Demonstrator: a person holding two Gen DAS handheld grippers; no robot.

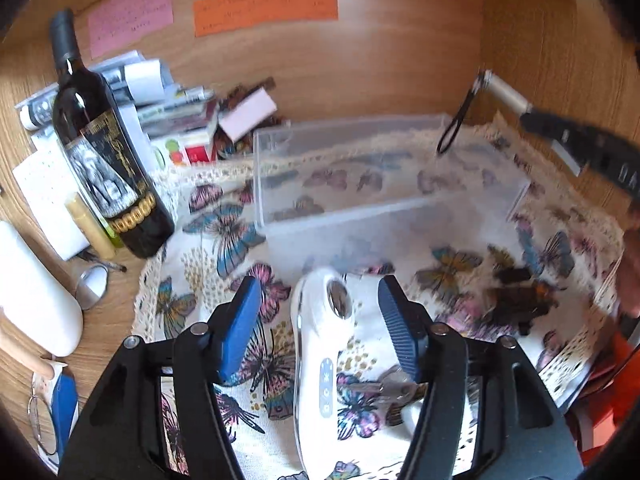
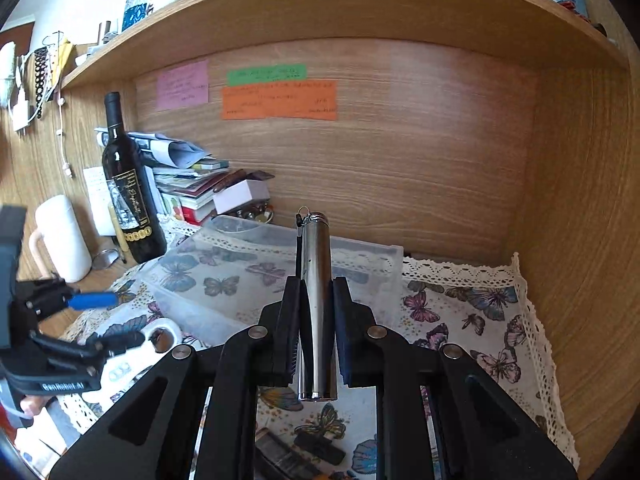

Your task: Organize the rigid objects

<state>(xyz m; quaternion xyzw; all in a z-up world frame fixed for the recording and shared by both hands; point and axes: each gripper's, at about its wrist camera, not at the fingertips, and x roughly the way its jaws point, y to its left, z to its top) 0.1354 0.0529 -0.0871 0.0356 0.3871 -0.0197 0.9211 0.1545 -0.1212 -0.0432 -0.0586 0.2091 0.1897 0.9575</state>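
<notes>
Care now means carrying the silver flashlight [image 2: 316, 304], clamped tight in the right gripper [image 2: 316, 320], over the clear plastic bin [image 2: 280, 272] before releasing, while the left gripper [image 1: 320, 320] straddles the white handheld device [image 1: 320, 360] wide open, gripping nothing.

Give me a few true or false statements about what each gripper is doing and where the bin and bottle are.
1. The right gripper is shut on the metal tube. True.
2. The left gripper is clamped on the white device. False: its jaws stand open on either side of the device, which lies on the butterfly cloth.
3. The clear bin already holds the tube. False: the tube is still in the gripper.
4. The wine bottle stands upright left of the bin. True.
</notes>
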